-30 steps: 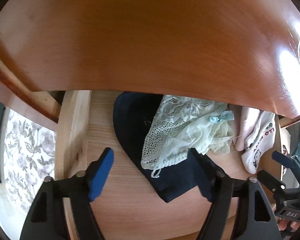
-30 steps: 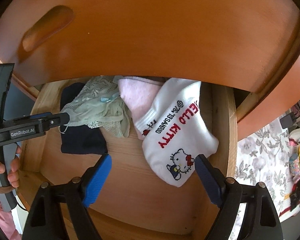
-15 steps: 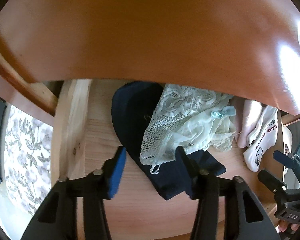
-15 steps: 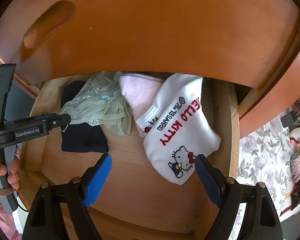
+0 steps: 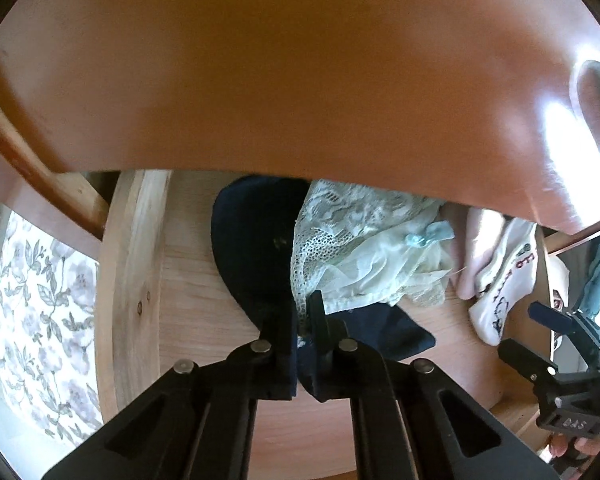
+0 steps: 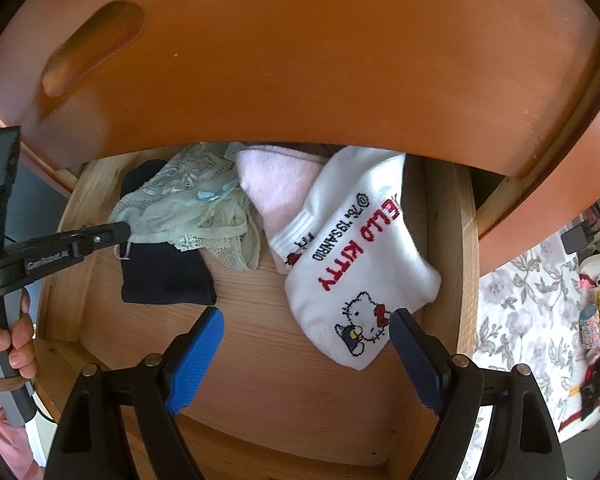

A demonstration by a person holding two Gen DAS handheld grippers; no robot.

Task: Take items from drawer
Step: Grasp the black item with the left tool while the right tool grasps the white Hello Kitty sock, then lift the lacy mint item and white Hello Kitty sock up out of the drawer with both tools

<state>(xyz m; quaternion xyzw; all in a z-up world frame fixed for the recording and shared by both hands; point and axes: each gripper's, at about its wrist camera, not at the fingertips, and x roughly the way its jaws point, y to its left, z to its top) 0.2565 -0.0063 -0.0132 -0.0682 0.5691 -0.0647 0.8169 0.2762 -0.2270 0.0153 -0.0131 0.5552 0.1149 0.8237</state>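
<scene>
The open wooden drawer (image 6: 456, 248) holds a pale green lace garment (image 5: 360, 256) (image 6: 188, 208) lying over a dark navy cloth (image 5: 252, 248) (image 6: 168, 276). Beside them lie a pink sock (image 6: 276, 184) and a white Hello Kitty sock (image 6: 352, 264) (image 5: 504, 284). My left gripper (image 5: 302, 312) (image 6: 122, 232) is shut on the near corner of the lace garment, right above the navy cloth. My right gripper (image 6: 304, 340) (image 5: 540, 332) stands open over the drawer floor, its right pad beside the toe of the Hello Kitty sock, nothing between its fingers.
The glossy brown drawer front above (image 6: 300, 60), with a recessed handle (image 6: 92, 44), overhangs the back of the drawer. A floral sheet (image 6: 528, 300) (image 5: 40, 320) lies on both sides, with small clutter (image 6: 596, 320) at the far right. A hand (image 6: 8, 344) grips the left tool's handle.
My left gripper went from wide open to shut, closing on the corner of the lace garment. The right gripper has edged slightly forward toward the Hello Kitty sock and stays open.
</scene>
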